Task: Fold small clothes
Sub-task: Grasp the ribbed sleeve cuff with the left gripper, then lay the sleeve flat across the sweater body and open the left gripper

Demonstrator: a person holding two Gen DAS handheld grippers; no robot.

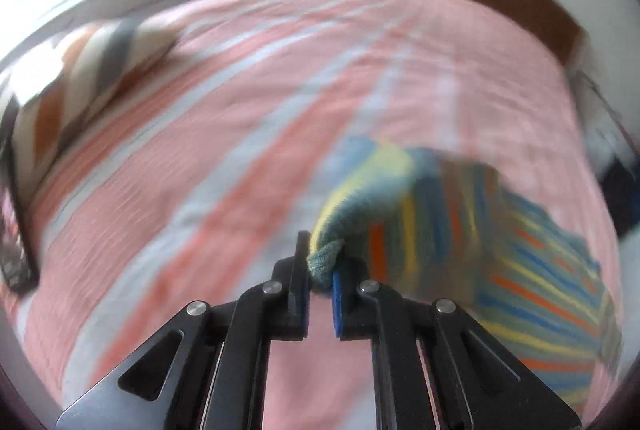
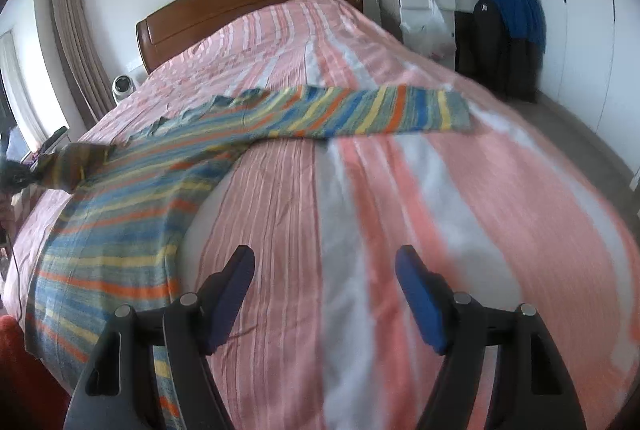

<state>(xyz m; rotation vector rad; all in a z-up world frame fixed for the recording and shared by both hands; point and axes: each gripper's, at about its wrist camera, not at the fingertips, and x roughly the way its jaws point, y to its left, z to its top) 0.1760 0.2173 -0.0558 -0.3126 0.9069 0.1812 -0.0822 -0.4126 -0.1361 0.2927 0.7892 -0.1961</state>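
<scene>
Knit garment: your striped sweater [image 2: 120, 222], in blue, yellow, orange and grey-green bands, lies spread on the bed, body toward the near left and one sleeve [image 2: 384, 110] stretched flat across to the right.
Pinched part: a bunched grey-green edge of that sweater [image 1: 324, 262] sits between your left gripper's pads, and the cloth trails from there up and off to the right, lifted off the cover and blurred.
Left gripper [image 1: 320, 266]: your jaws are clamped on the sweater, pads nearly together with the knot of knit squeezed between them.
Right gripper [image 2: 325, 270]: your jaws stand well apart with nothing between them, only bedcover below; the sweater's body lies just beside your left finger [image 2: 232, 290], and part of it runs under that finger's base.
Sleeve versus right gripper: the flat sleeve lies farther up the bed, well apart from your right fingertips.
Bedcover [image 2: 360, 210]: pink and white stripes, ribbed, carrying the whole sweater.
Cushion [image 1: 80, 78]: striped in grey, orange and cream, at the bed's left edge in your left view, well apart from the sweater.
Headboard [image 2: 248, 2]: brown wood at the far end.
Beyond the bed: a blue cloth [image 2: 516, 10] draped over dark clothing on the right.
</scene>
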